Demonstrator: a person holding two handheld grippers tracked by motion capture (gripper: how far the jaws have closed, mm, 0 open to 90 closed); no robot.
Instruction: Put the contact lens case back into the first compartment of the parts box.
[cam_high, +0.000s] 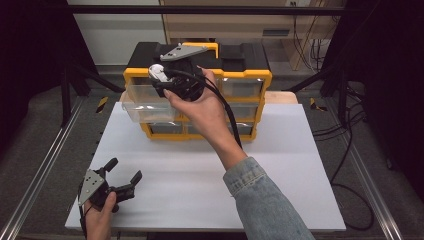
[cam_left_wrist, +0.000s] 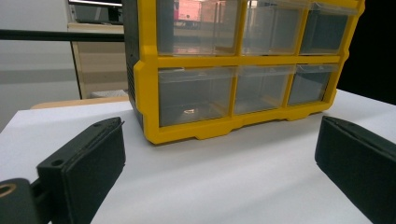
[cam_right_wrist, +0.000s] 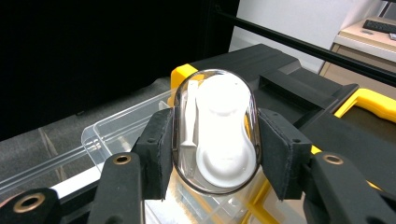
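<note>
A: Right gripper (cam_right_wrist: 215, 154) status?
B: Clamped on the clear case (cam_right_wrist: 215, 135), upper centre, above the pulled-out drawer (cam_high: 142, 102) — likely for dropping in.
A: Left gripper (cam_high: 121, 176)?
B: Wide open, empty — idle, lower left of the bench (cam_high: 200, 170).

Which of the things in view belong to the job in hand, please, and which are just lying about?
In the job:
- clear oval case with white insert, gripped by the right gripper
- pulled-out clear drawer
- yellow and black drawer organizer

Just about:
- left gripper, open, low over the white tabletop
- cables on the floor
</note>
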